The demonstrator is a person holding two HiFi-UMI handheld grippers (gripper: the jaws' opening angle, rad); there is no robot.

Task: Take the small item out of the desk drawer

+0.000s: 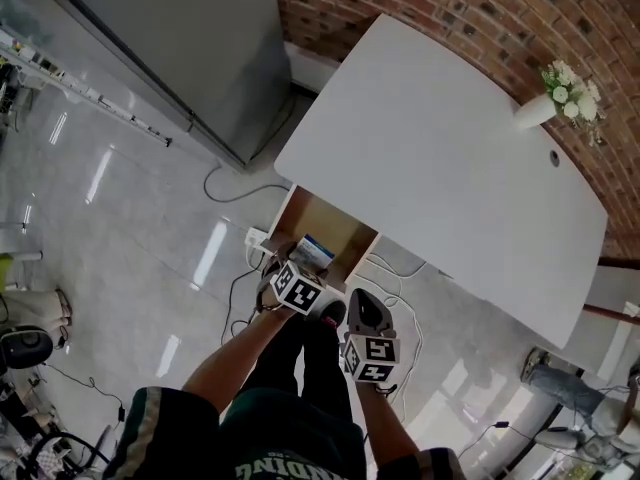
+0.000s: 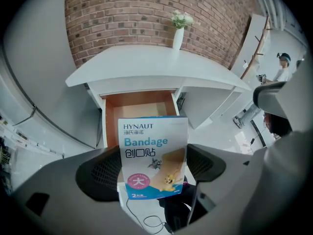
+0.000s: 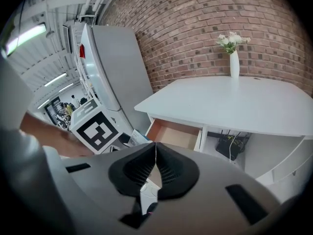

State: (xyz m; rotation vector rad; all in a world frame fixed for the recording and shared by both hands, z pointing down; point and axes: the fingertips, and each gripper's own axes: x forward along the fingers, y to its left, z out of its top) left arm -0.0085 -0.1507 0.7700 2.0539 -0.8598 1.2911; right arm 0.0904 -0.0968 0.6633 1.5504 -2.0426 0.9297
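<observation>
L tongs [image 2: 154,173] grip the bandage box [image 2: 151,141] upright betw. both pads, just in front of the open drawer [image 2: 139,104], which is at 12 o'clock from it, under the white bench [image 2: 161,65]. R tongs [image 3: 155,168] are pressed together w/ nothing inside.

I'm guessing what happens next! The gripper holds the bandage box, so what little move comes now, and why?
Probably lift the bandage box onto the white desk top. The left gripper clamps it in its fingers before the open drawer, which looks empty; the right gripper is shut on nothing.
</observation>
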